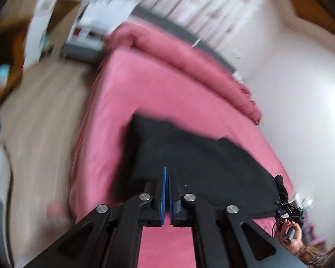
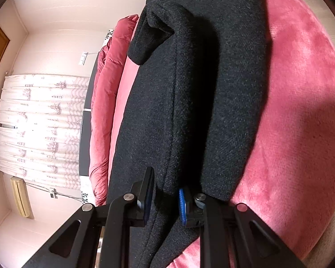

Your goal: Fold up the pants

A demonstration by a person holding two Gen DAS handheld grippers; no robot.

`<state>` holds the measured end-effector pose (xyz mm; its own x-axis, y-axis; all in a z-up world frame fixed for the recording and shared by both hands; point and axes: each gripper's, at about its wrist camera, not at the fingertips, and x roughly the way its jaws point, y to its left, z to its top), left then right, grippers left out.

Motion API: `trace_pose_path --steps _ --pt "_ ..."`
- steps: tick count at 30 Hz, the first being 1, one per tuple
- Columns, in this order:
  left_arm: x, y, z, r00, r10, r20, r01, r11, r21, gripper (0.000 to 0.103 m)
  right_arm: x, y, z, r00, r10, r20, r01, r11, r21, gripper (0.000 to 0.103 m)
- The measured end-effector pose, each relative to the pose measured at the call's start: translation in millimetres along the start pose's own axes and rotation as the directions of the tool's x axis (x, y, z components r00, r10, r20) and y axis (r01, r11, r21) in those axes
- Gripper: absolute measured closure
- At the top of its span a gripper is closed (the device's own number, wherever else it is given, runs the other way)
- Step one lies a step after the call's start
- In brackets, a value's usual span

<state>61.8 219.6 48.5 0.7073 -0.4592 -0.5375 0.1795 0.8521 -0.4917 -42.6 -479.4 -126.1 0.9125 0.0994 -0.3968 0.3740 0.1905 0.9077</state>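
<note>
Black fleece pants (image 1: 196,167) lie folded on a pink bed (image 1: 145,93). My left gripper (image 1: 166,178) is shut and empty, raised above the near edge of the pants. In the right wrist view the pants (image 2: 189,100) fill the middle, layered, with a loose flap (image 2: 149,31) curled up at the far end. My right gripper (image 2: 166,192) has its pads (image 2: 182,203) clamped around a fold of the pants' near edge. That gripper and the hand holding it also show in the left wrist view (image 1: 288,210) at the pants' right corner.
A rolled pink duvet (image 1: 189,58) lies along the far side of the bed by a curtained window (image 2: 38,129). Wooden floor (image 1: 40,120) lies left of the bed. Boxes and furniture (image 1: 87,33) stand at the far left, blurred.
</note>
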Motion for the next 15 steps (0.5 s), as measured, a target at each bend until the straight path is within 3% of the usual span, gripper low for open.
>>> trace_pose_path --steps 1,3,4,6,8,11,13,15 --pt "3 -18 6 1.000 -0.007 0.012 0.007 0.999 0.049 0.082 0 1 -1 1.000 -0.006 0.002 0.006 1.000 -0.009 0.084" --pt "17 -53 12 0.999 -0.041 -0.009 0.042 0.989 0.143 0.021 0 3 -2 1.000 -0.017 0.005 0.017 1.000 -0.025 0.084" --pt "30 -72 11 0.998 -0.052 -0.027 0.057 0.979 0.194 0.015 0 5 -2 1.000 -0.020 0.006 0.020 0.999 -0.030 0.084" --pt "55 -99 5 0.998 -0.029 -0.051 0.042 0.961 0.275 0.015 0 8 -4 0.999 -0.032 0.007 0.032 0.998 -0.049 0.084" --pt "85 -114 1 0.995 0.057 -0.076 -0.031 0.950 0.310 0.015 0 11 -5 0.999 -0.046 0.004 0.046 0.996 -0.071 0.084" --pt "133 -106 -9 0.973 0.159 -0.165 -0.112 0.959 0.260 0.017 -2 16 -7 0.998 -0.063 -0.010 0.062 0.995 -0.084 0.083" --pt "148 -96 -20 0.950 0.237 -0.202 -0.180 0.948 0.264 0.024 -6 21 -7 0.997 -0.070 -0.045 0.066 0.994 -0.084 0.075" --pt "158 -84 -33 0.938 0.261 -0.230 -0.191 0.939 0.286 0.030 -14 34 -4 0.986 -0.134 -0.095 0.116 0.979 -0.169 0.071"
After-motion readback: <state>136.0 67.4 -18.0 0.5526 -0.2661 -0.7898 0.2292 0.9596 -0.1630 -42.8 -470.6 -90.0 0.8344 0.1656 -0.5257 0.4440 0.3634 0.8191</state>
